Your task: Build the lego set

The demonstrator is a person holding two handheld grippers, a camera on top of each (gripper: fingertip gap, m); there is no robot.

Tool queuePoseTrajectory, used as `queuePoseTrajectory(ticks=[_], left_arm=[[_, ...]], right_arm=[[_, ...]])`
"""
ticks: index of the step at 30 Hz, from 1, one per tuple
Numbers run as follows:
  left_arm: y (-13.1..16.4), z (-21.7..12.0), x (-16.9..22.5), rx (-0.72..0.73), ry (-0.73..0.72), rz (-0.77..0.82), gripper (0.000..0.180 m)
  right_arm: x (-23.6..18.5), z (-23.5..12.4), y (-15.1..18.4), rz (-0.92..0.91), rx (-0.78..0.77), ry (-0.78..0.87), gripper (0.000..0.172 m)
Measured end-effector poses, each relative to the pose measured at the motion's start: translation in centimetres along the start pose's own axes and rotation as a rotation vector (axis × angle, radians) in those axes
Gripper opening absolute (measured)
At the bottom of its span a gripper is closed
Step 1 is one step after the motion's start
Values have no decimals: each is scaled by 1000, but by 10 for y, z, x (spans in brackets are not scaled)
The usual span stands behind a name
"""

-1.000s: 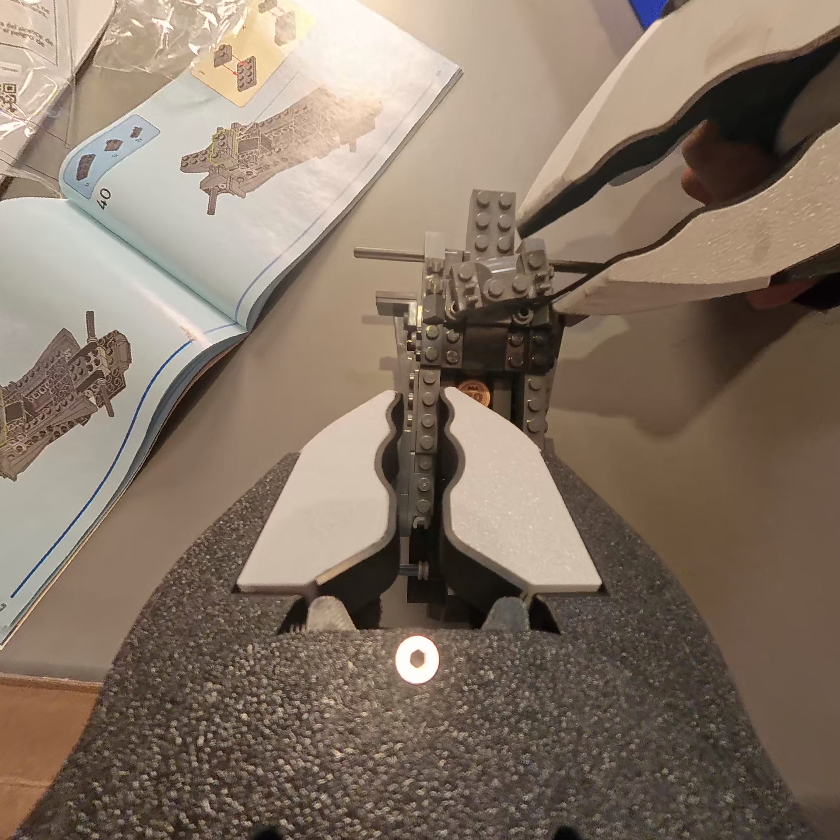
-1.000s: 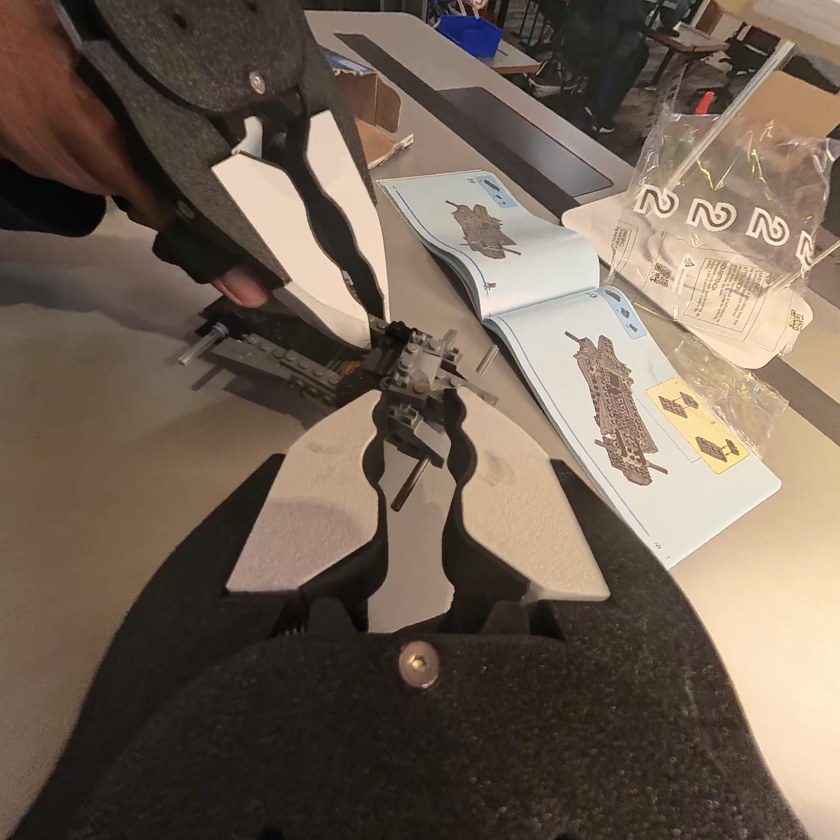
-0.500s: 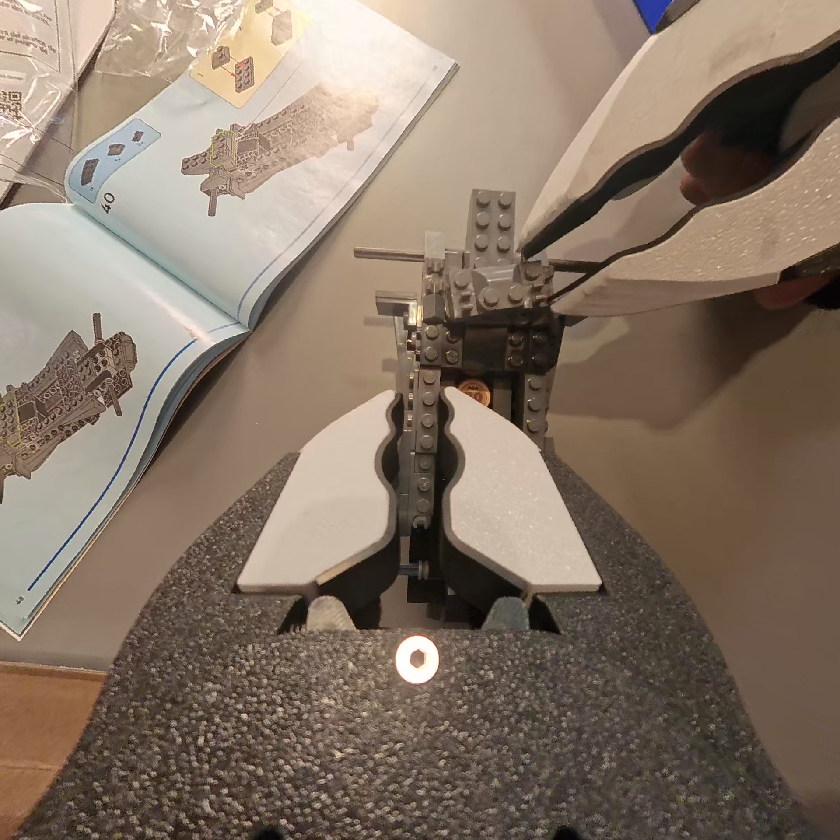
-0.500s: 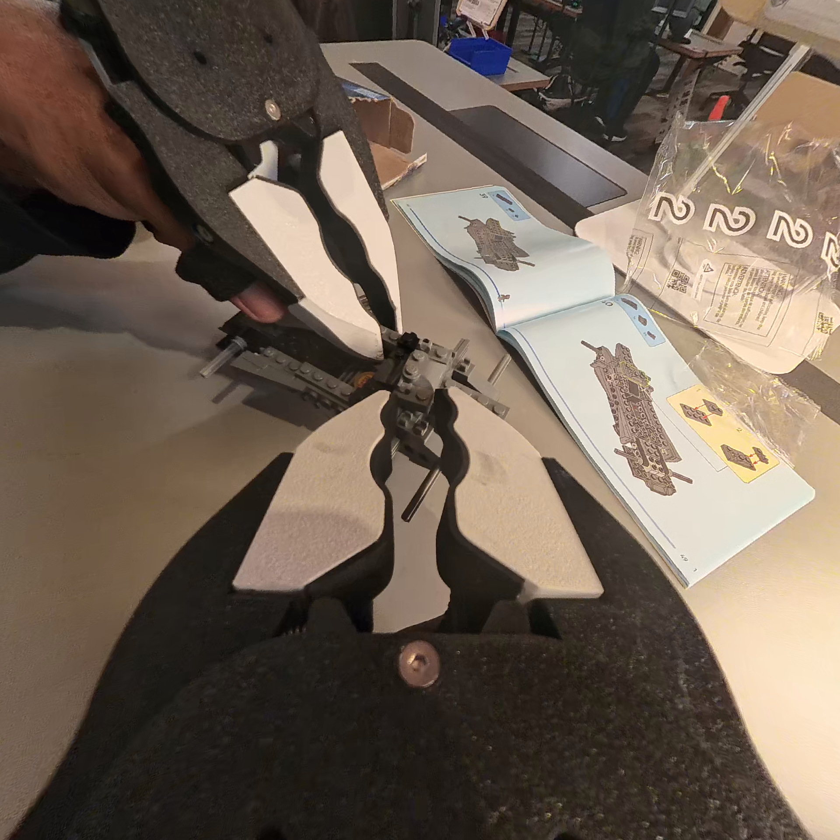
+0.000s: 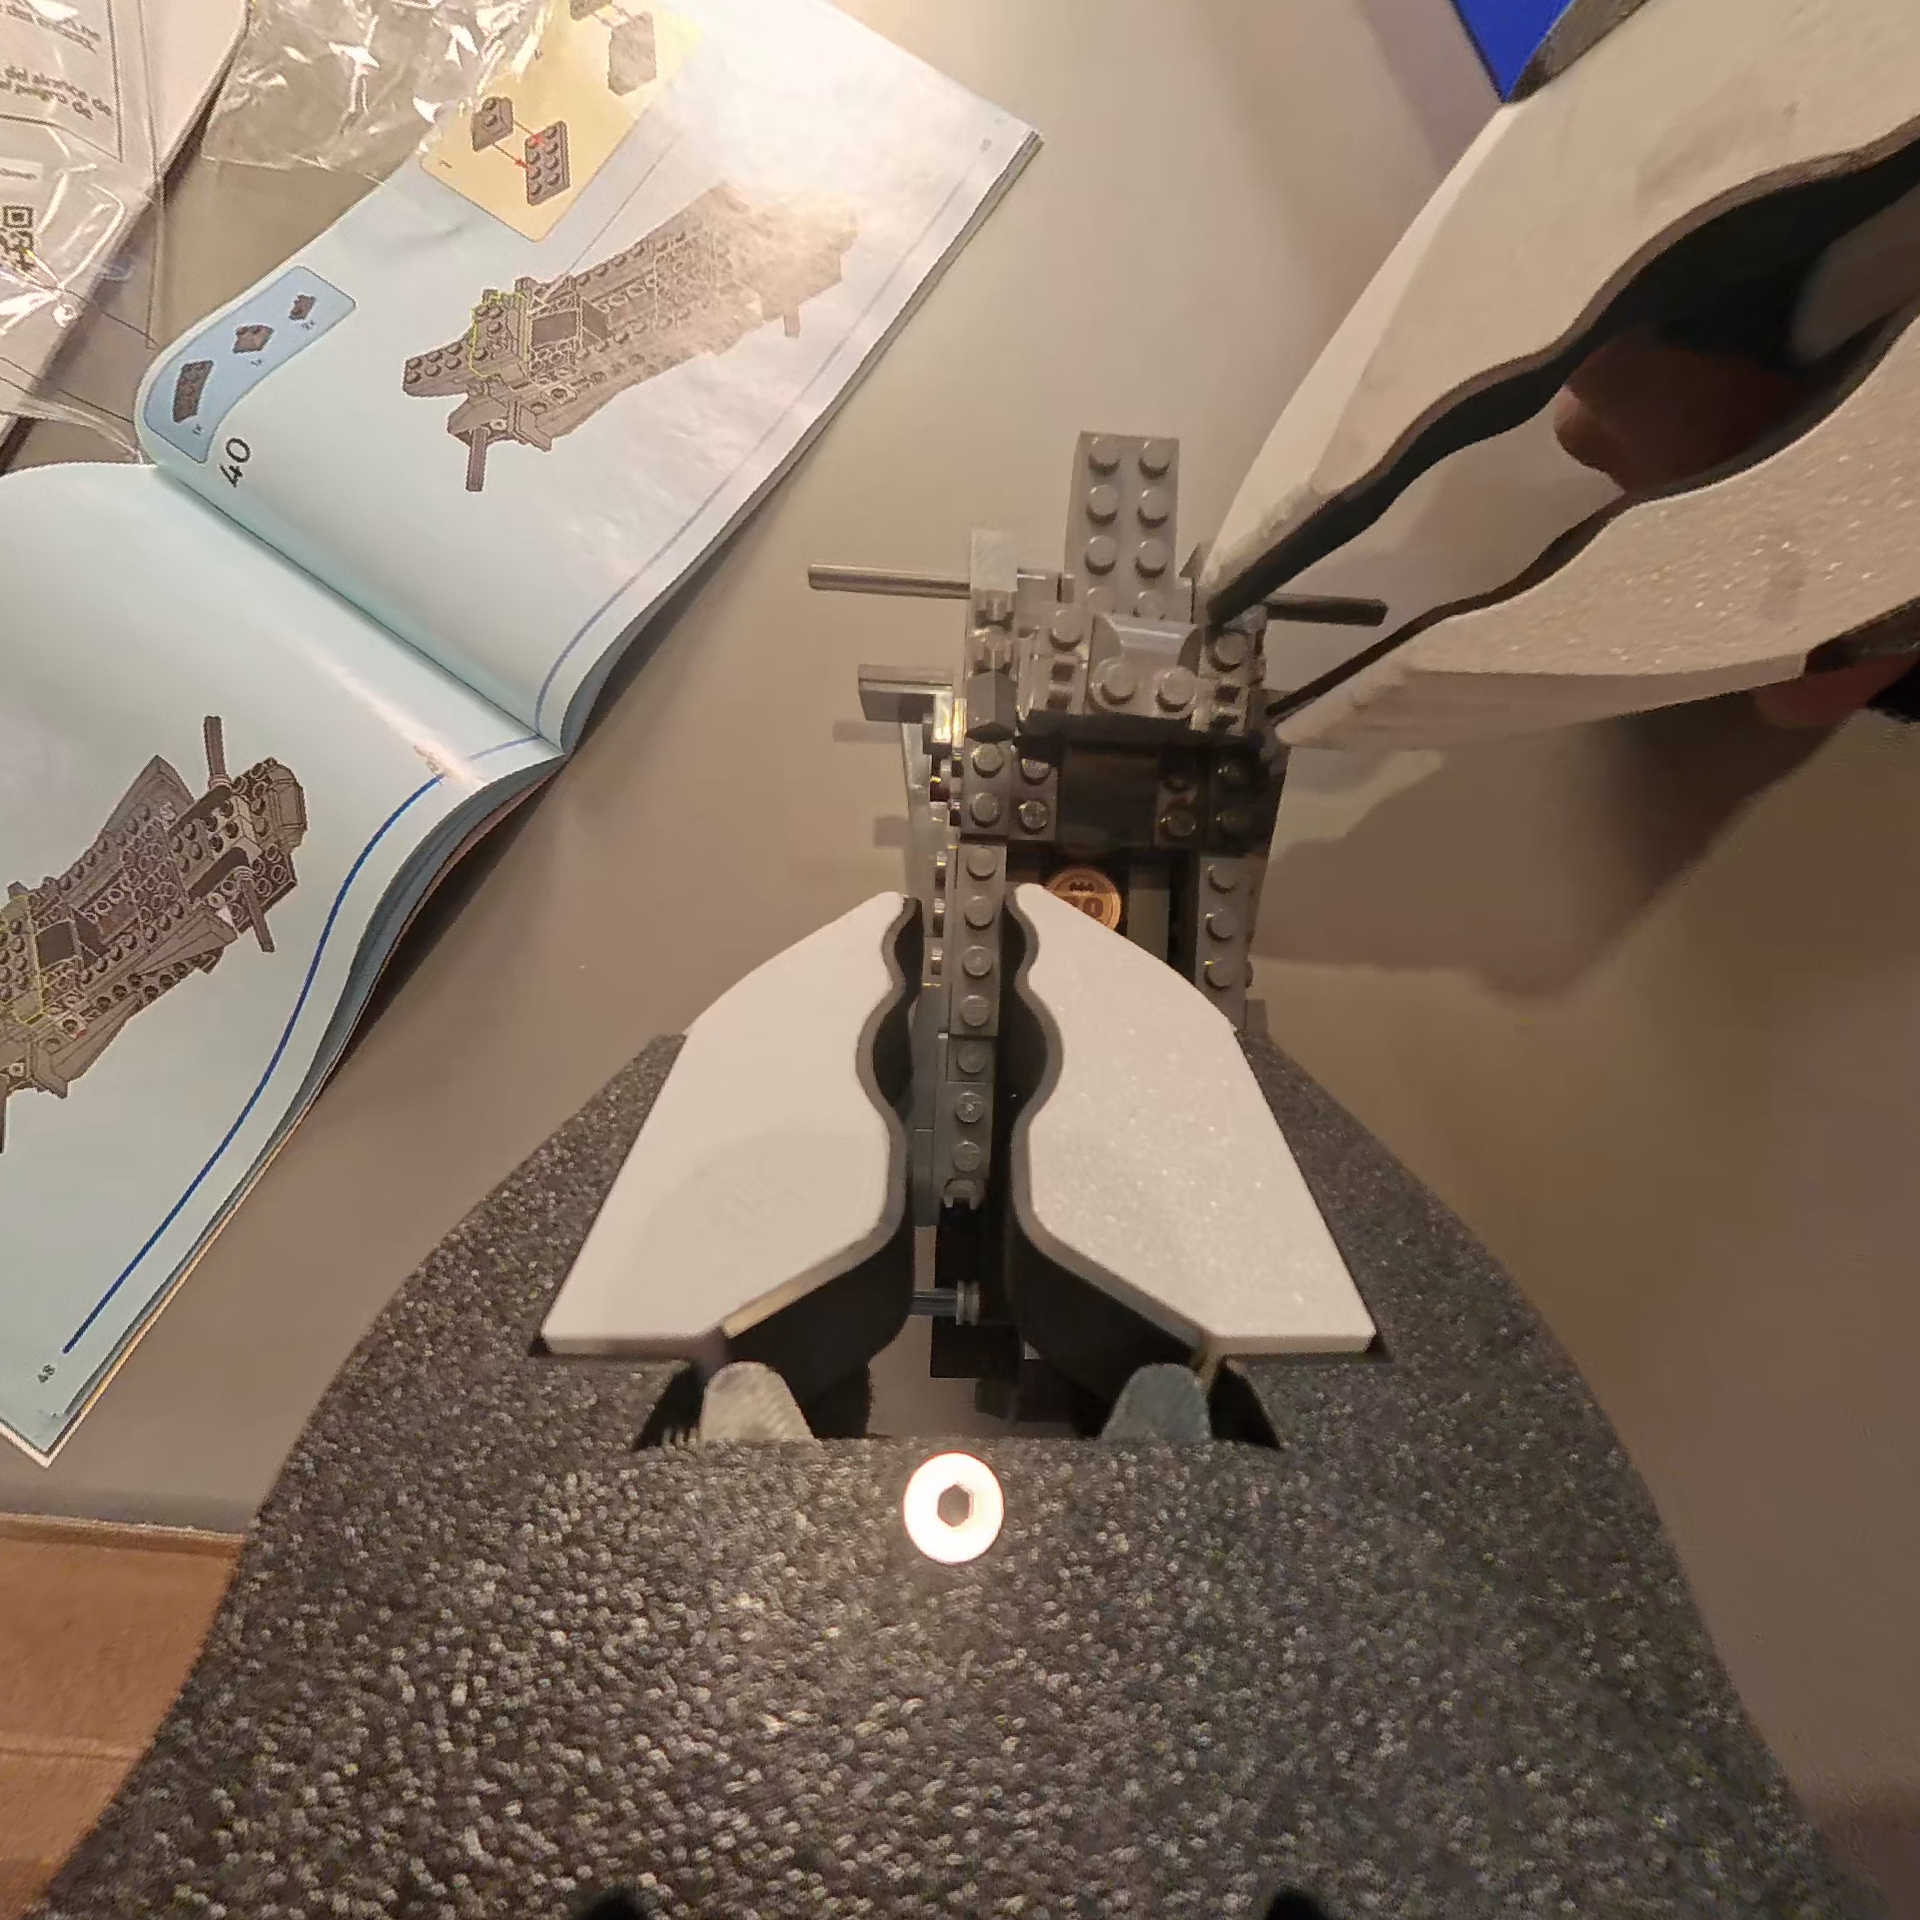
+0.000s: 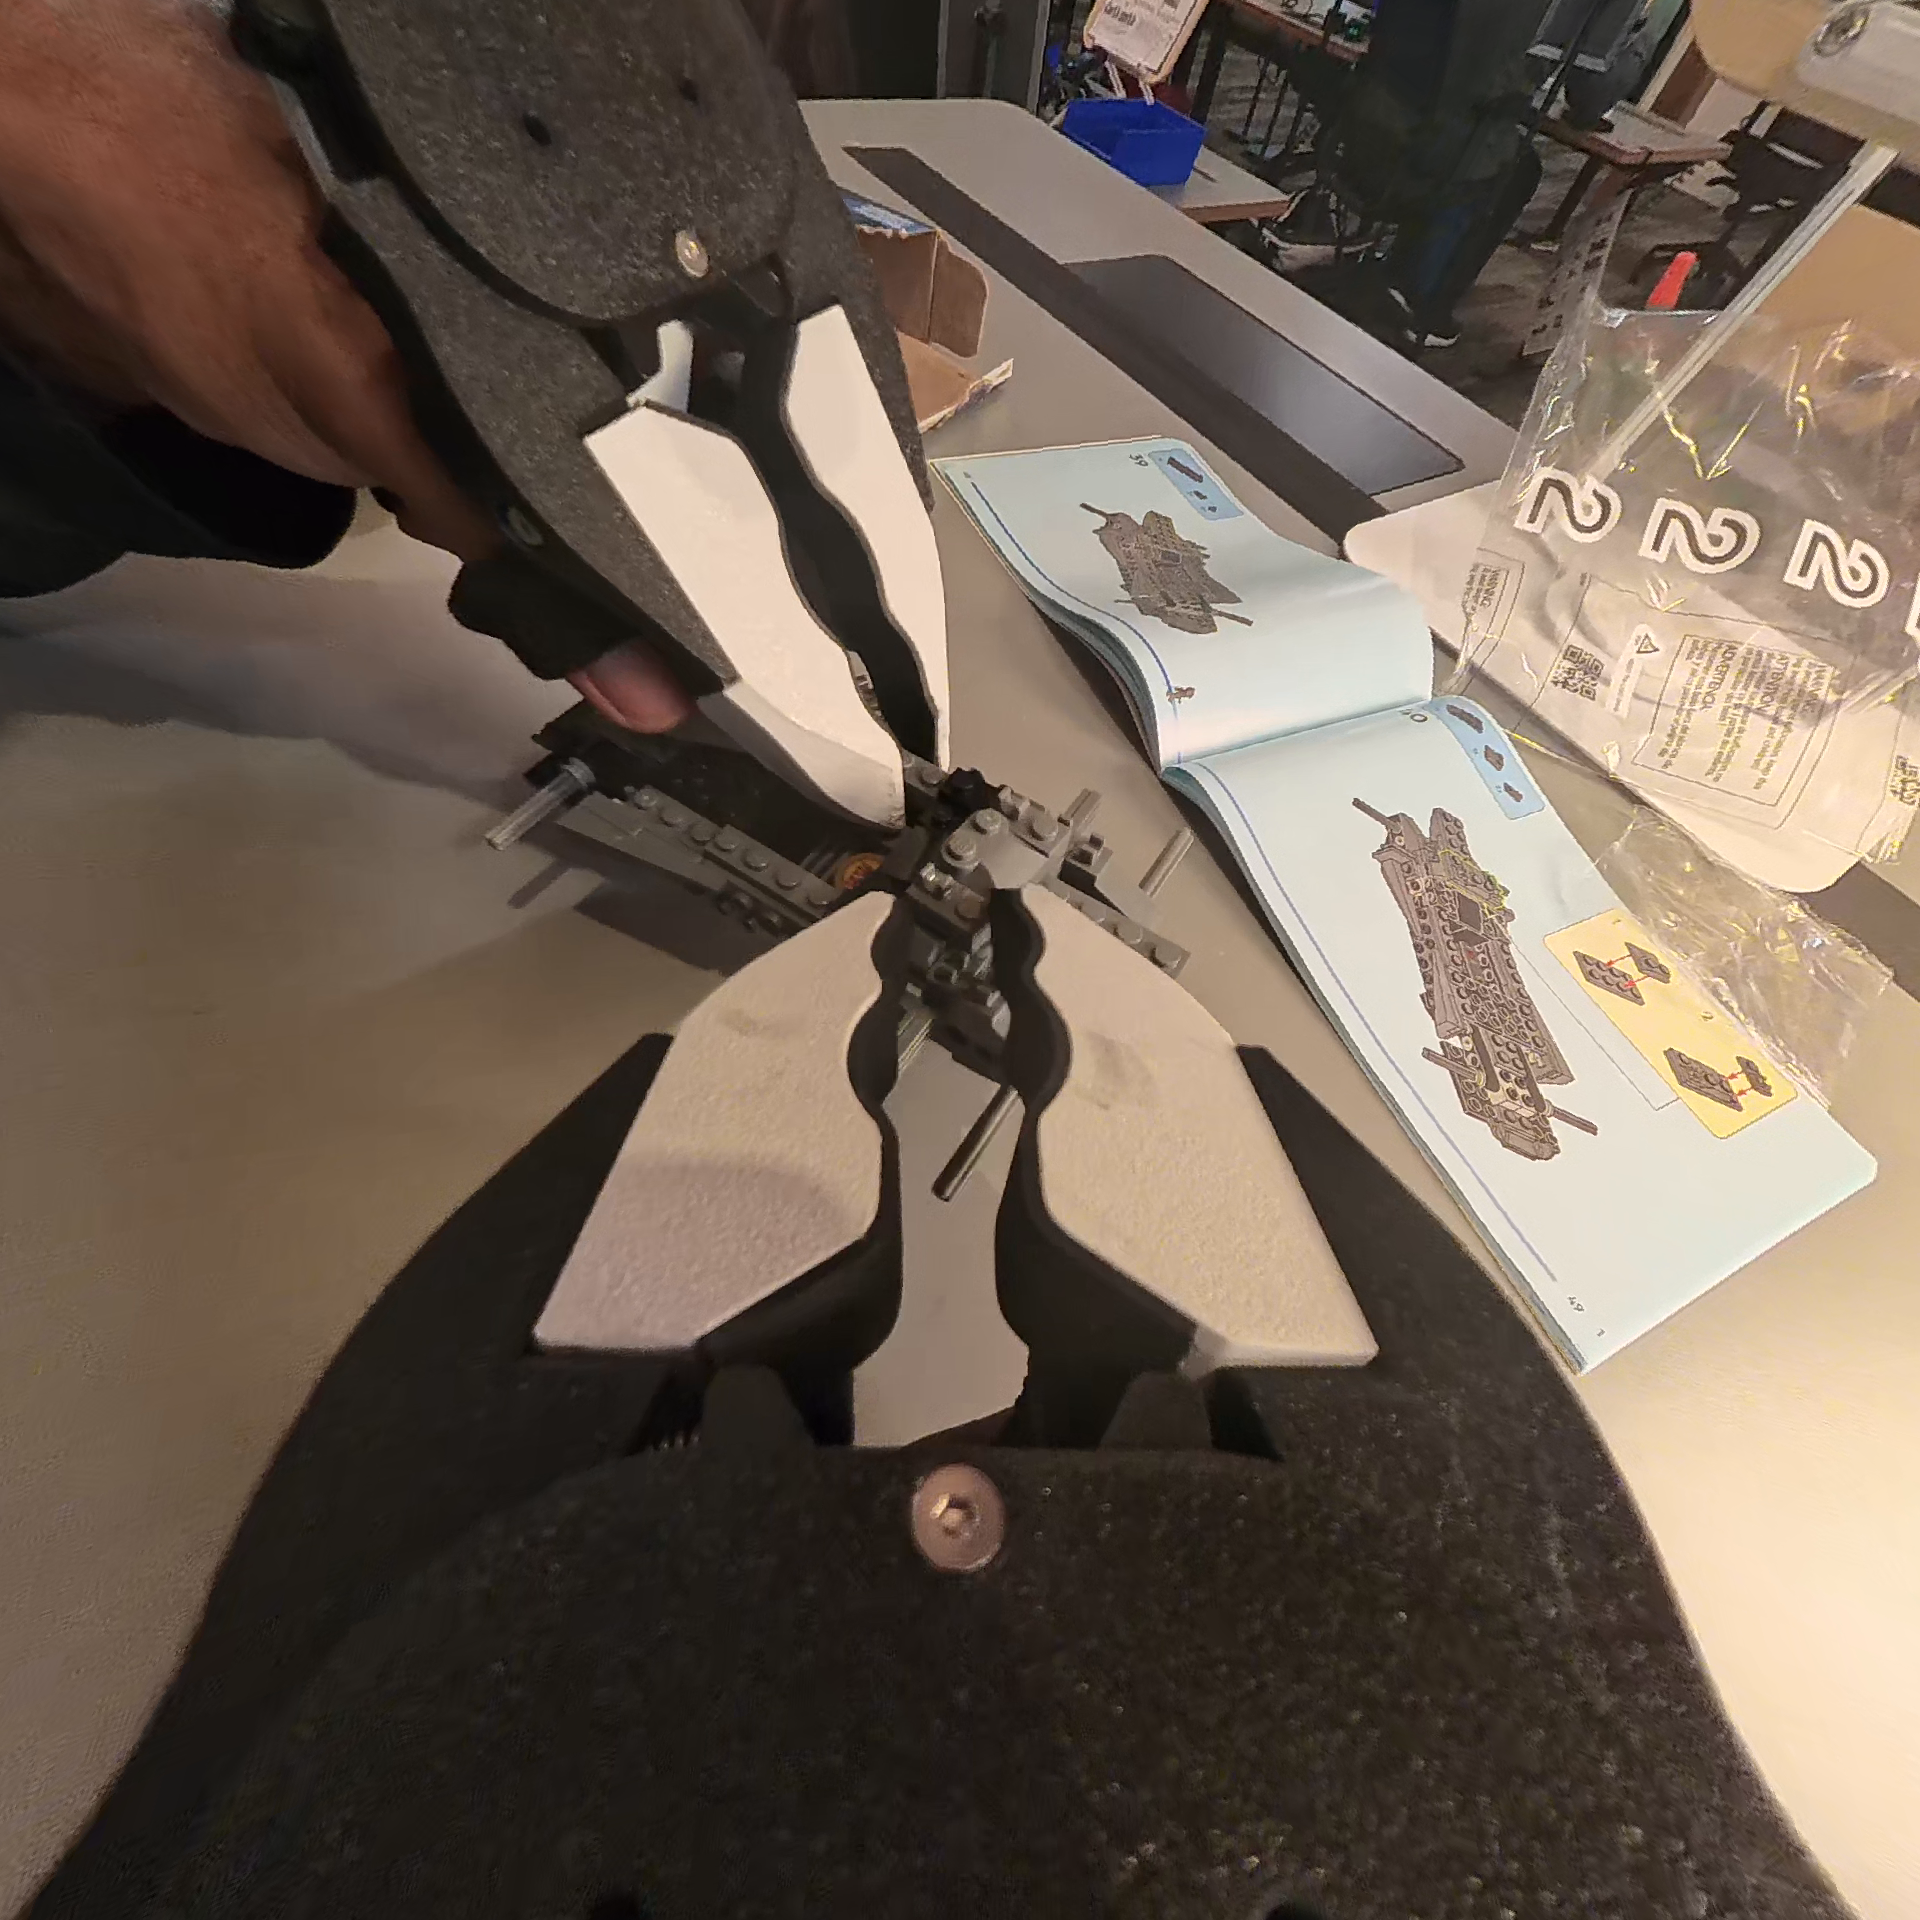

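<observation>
The left gripper (image 5: 961, 914), its white foam-faced fingers set in pebbled black shells, is clamped on a studded rail of the grey brick model (image 5: 1091, 748), which lies on the smooth beige table (image 5: 1558, 1091). The right gripper (image 6: 940, 904) is closed on the model's raised studded block, entering the left wrist view from 2 o'clock. An open pale-blue instruction booklet (image 5: 312, 623) lies at 10 o'clock, with crinkled clear plastic bags (image 6: 1714, 582) beyond.

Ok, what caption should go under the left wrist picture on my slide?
Left hand-held gripper clamps a grey brick model beside an open instruction booklet.
</observation>
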State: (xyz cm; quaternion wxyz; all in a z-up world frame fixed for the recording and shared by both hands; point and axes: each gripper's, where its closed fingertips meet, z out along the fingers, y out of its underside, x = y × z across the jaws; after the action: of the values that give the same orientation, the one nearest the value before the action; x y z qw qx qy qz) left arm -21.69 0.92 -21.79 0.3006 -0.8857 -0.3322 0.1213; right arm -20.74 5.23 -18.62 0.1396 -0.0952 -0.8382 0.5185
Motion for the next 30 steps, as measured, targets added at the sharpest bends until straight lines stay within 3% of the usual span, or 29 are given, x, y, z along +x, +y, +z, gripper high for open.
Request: queuePoseTrajectory(ticks=[18,30], left_arm=[[1,-2,1,-4,13,12,14],[-8,-33,-9,37,95,5,14]], right_arm=[[5,-2,-4,-23,28,26,15],[9,-25,-33,-80,253,-13,29]])
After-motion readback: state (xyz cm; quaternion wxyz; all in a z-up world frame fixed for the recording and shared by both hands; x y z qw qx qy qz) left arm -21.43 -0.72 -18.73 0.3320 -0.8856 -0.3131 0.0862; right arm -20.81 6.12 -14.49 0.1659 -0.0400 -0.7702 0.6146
